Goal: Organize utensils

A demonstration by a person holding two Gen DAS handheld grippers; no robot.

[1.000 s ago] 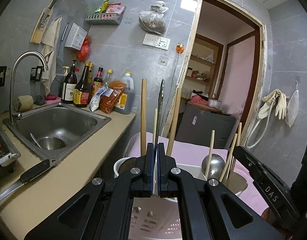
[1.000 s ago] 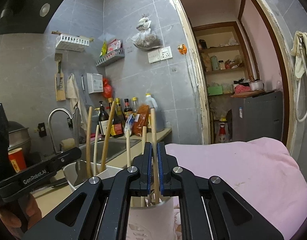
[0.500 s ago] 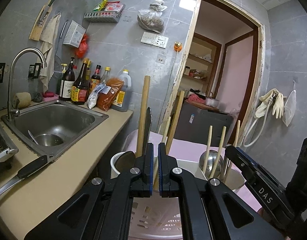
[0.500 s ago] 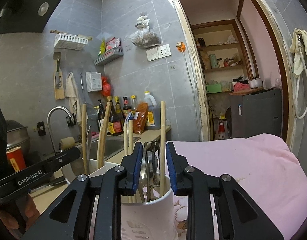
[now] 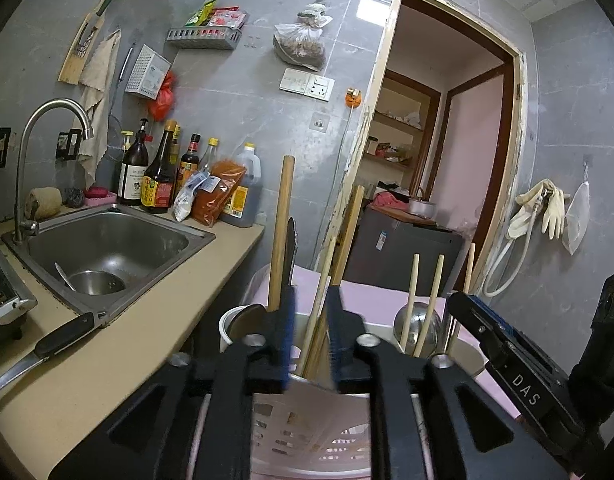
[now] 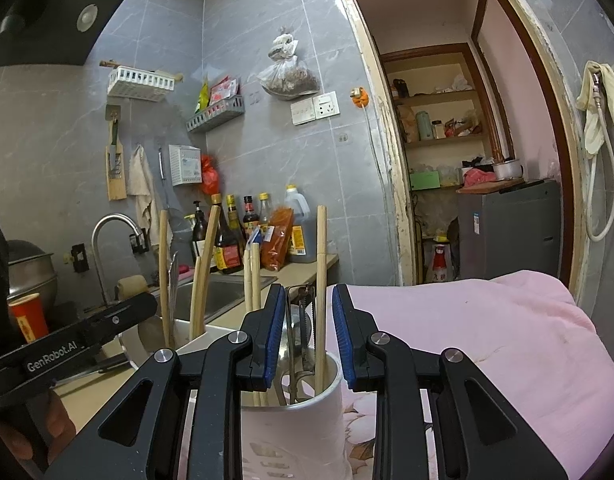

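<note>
I have both grippers level and pointing forward over the white utensil holder (image 6: 295, 432), which stands on the pink cloth (image 6: 487, 340) beside the counter (image 5: 119, 356). My left gripper (image 5: 310, 334) has its blue-padded jaws parted with a clear gap, and a thin chopstick (image 5: 317, 312) rises through that gap without either pad touching it that I can see; a thick wooden handle (image 5: 281, 232) stands just outside the left jaw at about 11 o'clock, and a second wooden handle (image 5: 349, 232) leans toward 1 o'clock behind the chopstick. My right gripper (image 6: 309, 336) is likewise spread wide, its pads well apart on either side of one upright chopstick (image 6: 321, 280) that stands free in the holder's right compartment, with a metal utensil (image 6: 303, 328) just left of it. From the right wrist, more chopsticks (image 6: 253, 276) stand at 11 o'clock, and the left gripper's body crosses the frame at 9 o'clock. From the left wrist, the right gripper's body shows at 4 o'clock, with a steel ladle bowl (image 5: 417, 322) and chopsticks in the compartment beside it. The sink (image 5: 107, 244) lies at 9 o'clock, with a knife (image 5: 39, 350) on the counter at 8 o'clock.
</note>
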